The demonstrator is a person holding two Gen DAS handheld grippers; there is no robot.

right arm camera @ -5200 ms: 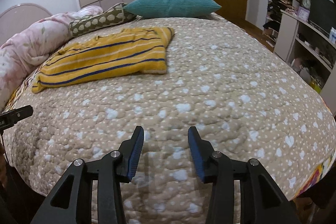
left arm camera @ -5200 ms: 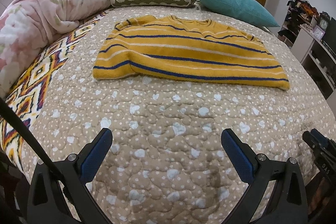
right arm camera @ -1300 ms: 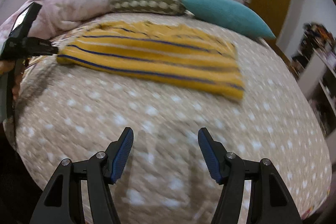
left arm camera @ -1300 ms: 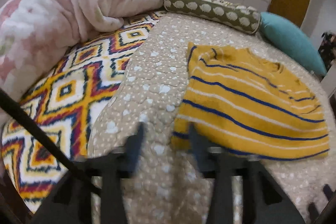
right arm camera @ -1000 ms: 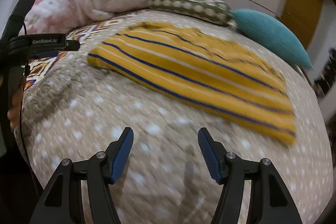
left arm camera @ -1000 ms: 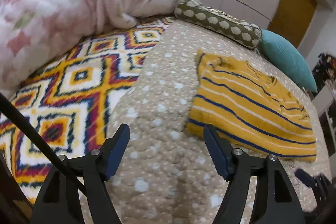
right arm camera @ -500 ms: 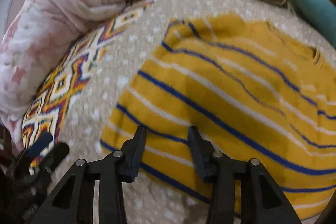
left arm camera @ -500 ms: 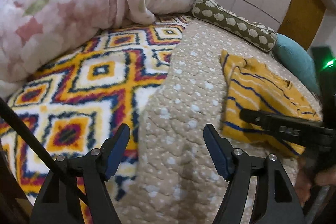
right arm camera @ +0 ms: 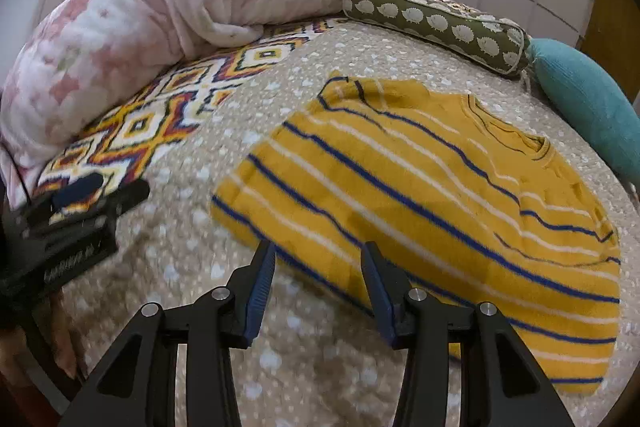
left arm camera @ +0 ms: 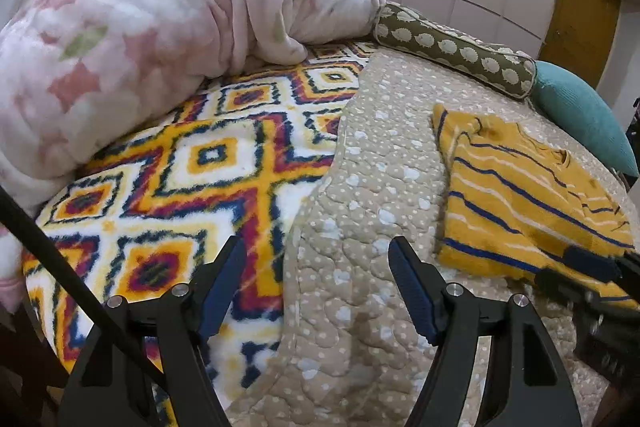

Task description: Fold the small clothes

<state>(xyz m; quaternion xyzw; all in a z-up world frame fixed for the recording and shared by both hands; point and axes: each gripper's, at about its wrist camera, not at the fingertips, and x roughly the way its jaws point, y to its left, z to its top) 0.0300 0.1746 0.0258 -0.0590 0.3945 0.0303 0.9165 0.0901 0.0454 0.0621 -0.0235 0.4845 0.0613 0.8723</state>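
Both claws have swung in from the foot of the bed toward its left side, and the right claw (right arm camera: 318,285) has just been narrowing its jaws; it is now hanging over the near hem of the sweater (right arm camera: 420,219), its fingertips straddling that edge, nothing pinched that I can make out. One sweater only, yellow with blue and white stripes, is lying flat on the beige quilt (right arm camera: 180,247), spreading ahead and to the right of this claw. Motion blur is softening the hem, so actual contact is hard to judge. The left claw (left arm camera: 316,281) is hanging released over the quilt's edge, the sweater (left arm camera: 516,195) well off to its right, partly covered there by the other tool. Beyond are sitting one pink blanket (left arm camera: 152,27), one spotted bolster (left arm camera: 452,47) and one teal pillow (left arm camera: 580,111), cut off by the frame.
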